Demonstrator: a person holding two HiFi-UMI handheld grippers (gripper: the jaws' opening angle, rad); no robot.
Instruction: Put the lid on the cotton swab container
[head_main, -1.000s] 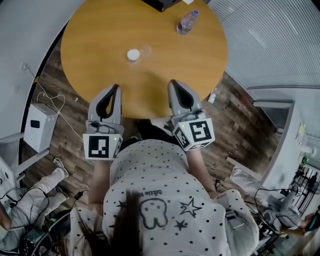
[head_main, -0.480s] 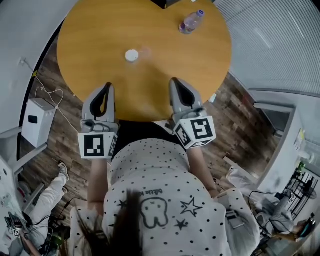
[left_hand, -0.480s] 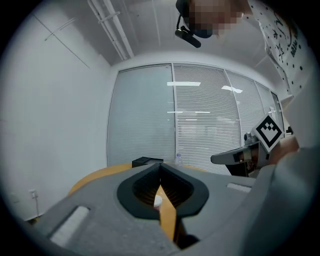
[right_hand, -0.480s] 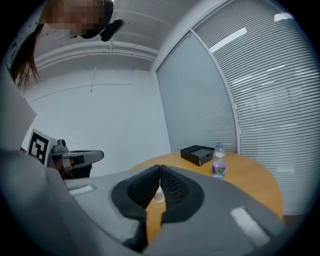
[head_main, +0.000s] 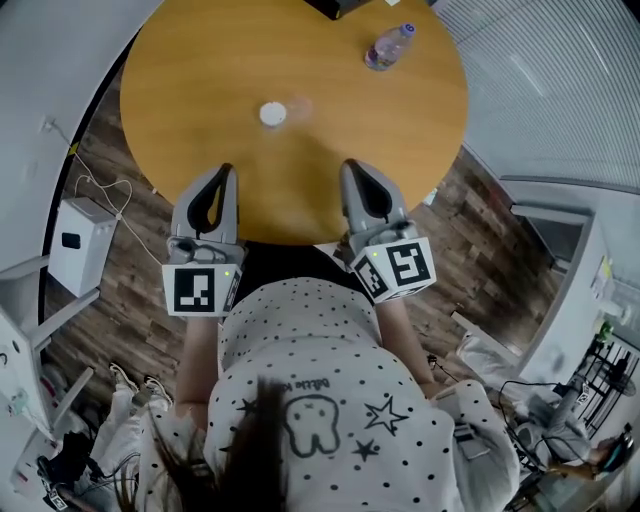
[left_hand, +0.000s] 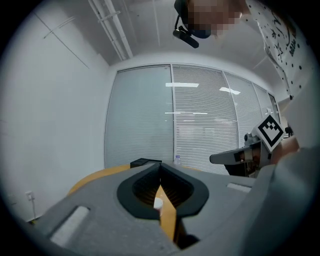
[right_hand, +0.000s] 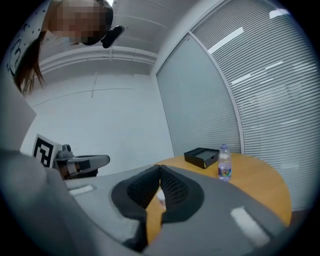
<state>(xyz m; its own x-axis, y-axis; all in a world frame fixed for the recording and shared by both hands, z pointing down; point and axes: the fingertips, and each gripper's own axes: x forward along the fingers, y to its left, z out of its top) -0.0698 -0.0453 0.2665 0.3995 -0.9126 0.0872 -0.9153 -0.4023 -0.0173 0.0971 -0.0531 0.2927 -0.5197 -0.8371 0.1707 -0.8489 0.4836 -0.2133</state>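
Note:
The cotton swab container (head_main: 271, 114) is a small white round tub on the round wooden table (head_main: 200, 60). A faint clear round lid (head_main: 298, 105) lies just to its right. My left gripper (head_main: 228, 170) and right gripper (head_main: 350, 165) hover side by side over the table's near edge, well short of the tub. Both are shut with nothing in them. In the left gripper view the jaws (left_hand: 160, 165) meet, and the tub (left_hand: 157, 203) shows through the gap below them. The right gripper's jaws (right_hand: 159, 167) meet too, with the tub (right_hand: 161, 197) beyond.
A plastic water bottle (head_main: 388, 47) (right_hand: 224, 164) and a black box (head_main: 340, 6) (right_hand: 201, 156) sit at the table's far side. A white unit (head_main: 78, 245) with cables stands on the floor to the left. Blinds cover the glass wall (left_hand: 200, 120) beyond the table.
Both grippers have shifted a little along the table's near edge and stay shut. The tub and the lid have not moved. A bystander's legs at lower left have moved.

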